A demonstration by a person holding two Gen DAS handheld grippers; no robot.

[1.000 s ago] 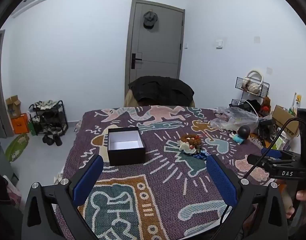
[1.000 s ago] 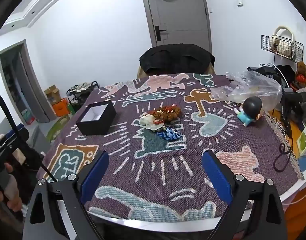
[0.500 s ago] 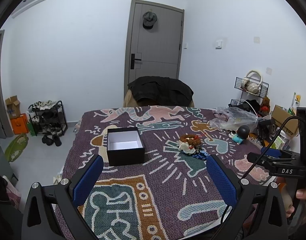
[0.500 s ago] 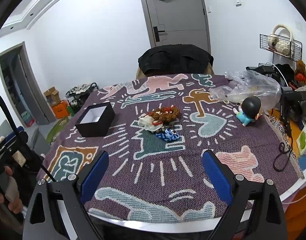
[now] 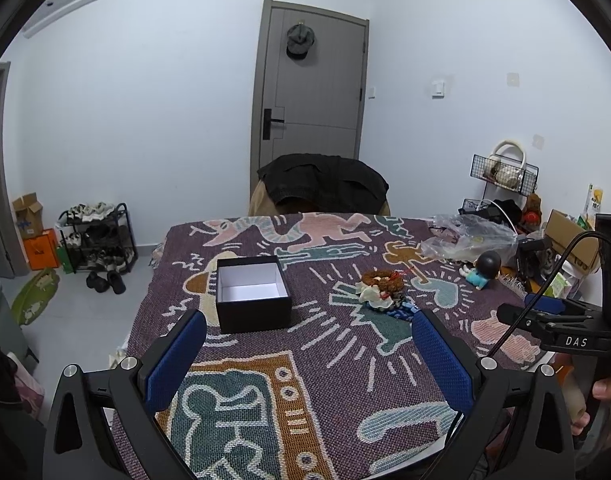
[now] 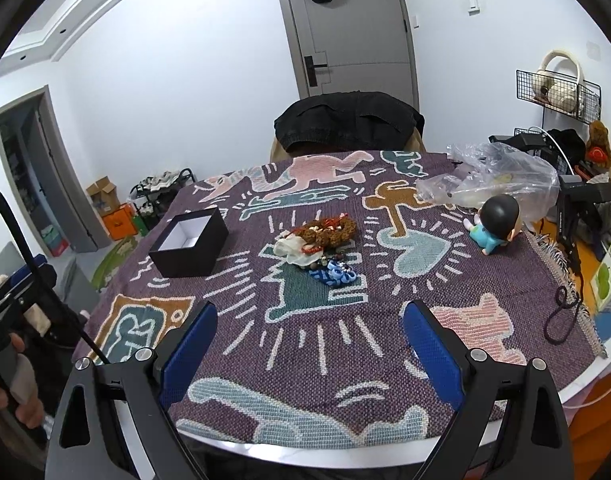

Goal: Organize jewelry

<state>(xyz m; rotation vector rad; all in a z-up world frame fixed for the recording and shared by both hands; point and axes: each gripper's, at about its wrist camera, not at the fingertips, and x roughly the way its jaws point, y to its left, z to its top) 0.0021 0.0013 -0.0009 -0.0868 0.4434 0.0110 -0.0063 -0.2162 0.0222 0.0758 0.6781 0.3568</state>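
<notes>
Nothing has been picked up yet; this looks like the approach before the first grasp. Both tools hang over the near edge of the bench (image 6: pixel 577 384), which is covered by a purple patterned cloth (image 6: pixel 325 320). The left gripper (image 5: pixel 305 354) has its blue-padded fingers (image 5: pixel 177 354) spread wide and empty, and the right gripper (image 6: pixel 309 342) is likewise spread with nothing between its fingers (image 6: pixel 431 346).

The jewelry pile (image 6: pixel 321 246) lies mid-bench: a brown beaded bracelet (image 6: pixel 329 230) at the far side, a pale piece (image 6: pixel 295 250) touching it on the left, and a blue item (image 6: pixel 335 274) just nearer. The open black box (image 6: pixel 189 242), white inside and apparently empty, sits well apart to the left of the pile.

The likely next move is for one gripper to reach forward and down onto a single piece, probably the blue one on the near edge, closing without snagging its neighbours, then carry it left to the box.
</notes>
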